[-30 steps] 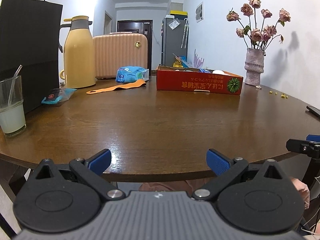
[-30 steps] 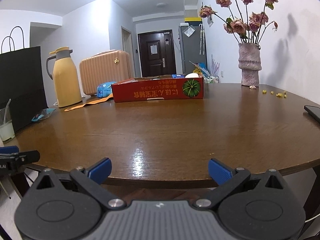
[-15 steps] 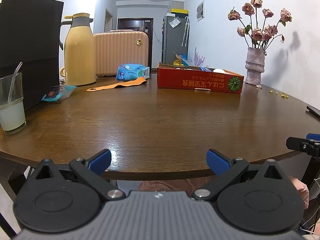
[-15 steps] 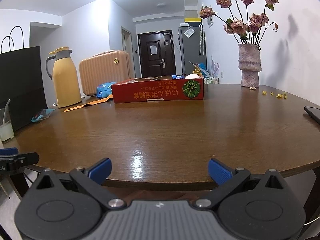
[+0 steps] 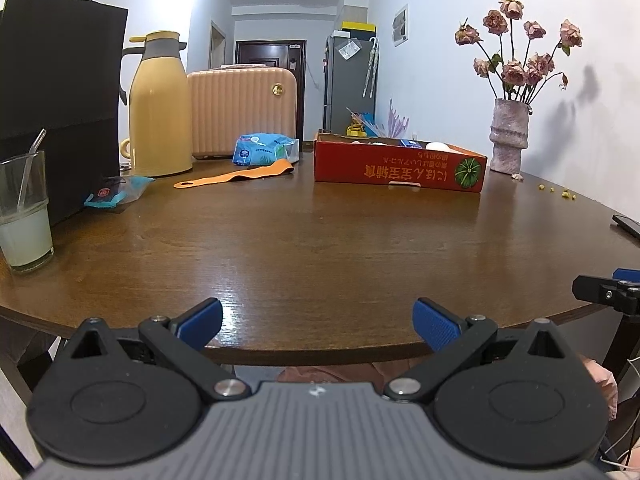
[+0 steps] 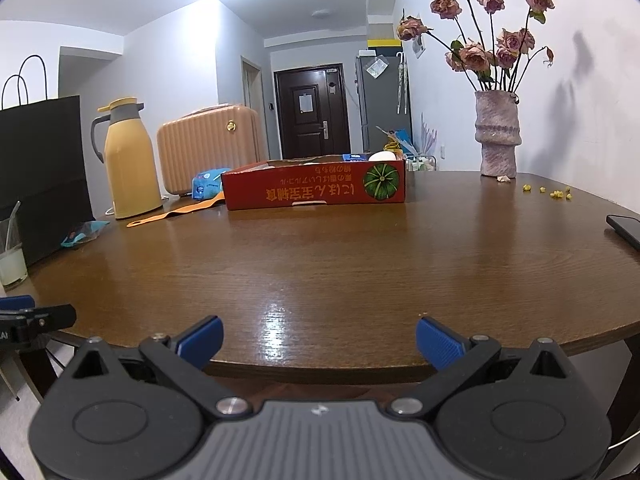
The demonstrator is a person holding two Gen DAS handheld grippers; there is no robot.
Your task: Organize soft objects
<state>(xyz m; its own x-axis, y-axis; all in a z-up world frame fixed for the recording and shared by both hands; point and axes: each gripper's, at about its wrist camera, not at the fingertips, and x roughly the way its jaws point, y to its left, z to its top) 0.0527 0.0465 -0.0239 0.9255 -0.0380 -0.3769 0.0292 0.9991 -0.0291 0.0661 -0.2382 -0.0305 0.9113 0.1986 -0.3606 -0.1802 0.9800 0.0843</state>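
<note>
Soft blue wipes pack (image 5: 264,149), orange strap (image 5: 236,176) far across table (image 5: 320,248); both grippers, left (image 5: 318,320) & right (image 6: 319,340), wide open, empty. Risk: long reach knocks glass (image 5: 25,224) or thermos (image 5: 160,108).

Red box (image 5: 399,171) with green melon print, yellow flask (image 5: 160,106), ribbed peach suitcase (image 5: 242,112), orange strap (image 5: 236,175), brown table (image 5: 320,240).

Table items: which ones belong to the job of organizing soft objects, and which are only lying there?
Likely for the job:
blue soft pack
orange strap
small blue packet
red box, perhaps the container

Only lying about:
yellow jug
suitcase
glass
black bag
vase
phone
</note>
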